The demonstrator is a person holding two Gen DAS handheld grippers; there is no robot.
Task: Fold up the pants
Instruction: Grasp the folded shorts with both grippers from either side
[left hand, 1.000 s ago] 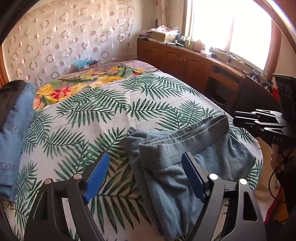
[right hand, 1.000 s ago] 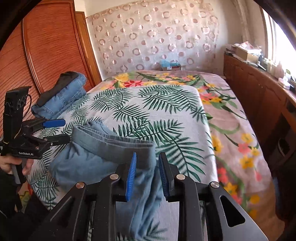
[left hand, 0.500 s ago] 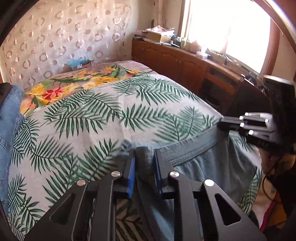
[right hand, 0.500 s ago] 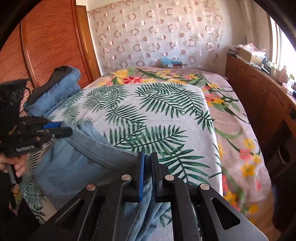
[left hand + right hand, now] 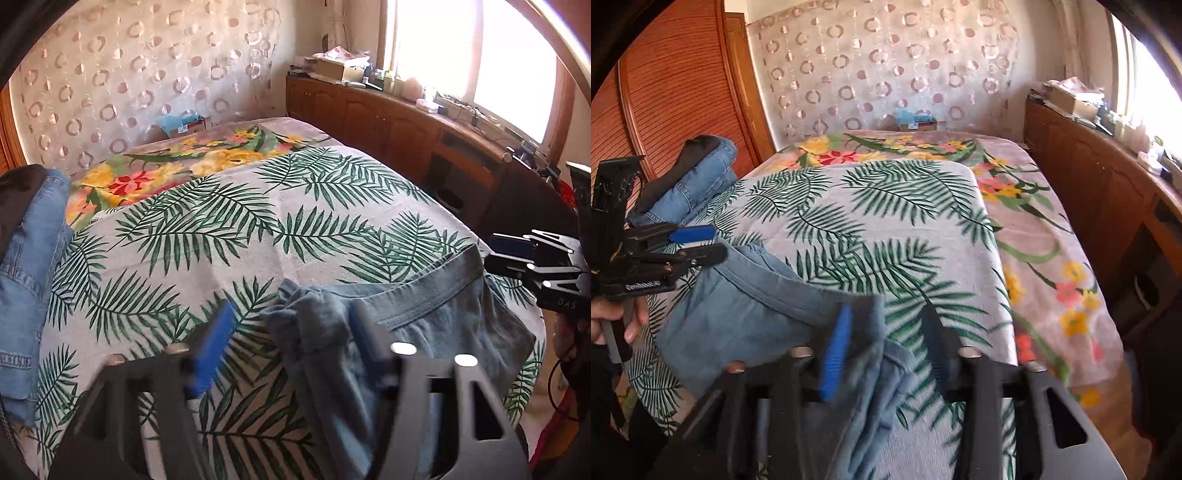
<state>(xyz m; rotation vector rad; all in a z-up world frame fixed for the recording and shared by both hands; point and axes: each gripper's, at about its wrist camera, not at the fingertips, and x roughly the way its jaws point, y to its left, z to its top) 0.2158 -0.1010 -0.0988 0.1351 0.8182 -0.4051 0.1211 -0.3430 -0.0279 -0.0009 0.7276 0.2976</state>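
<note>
Light blue pants lie bunched at the near edge of the bed, waistband stretched across; they also show in the right wrist view. My left gripper is open, its blue pads apart around the bunched left end of the waistband. My right gripper is open, fingers apart around the right end of the pants, which hang over the bed edge. Each gripper shows in the other's view: the right gripper at the far right, the left gripper at the left.
The bed has a palm-leaf cover over a floral blanket. A stack of folded jeans sits on the left side. A wooden cabinet runs along the right under the window. A wooden wardrobe stands left.
Both grippers, shut on the waistband ends half a second ago, have opened and let go. The pants rest on the bed with the waistband spread wider than a second ago.
</note>
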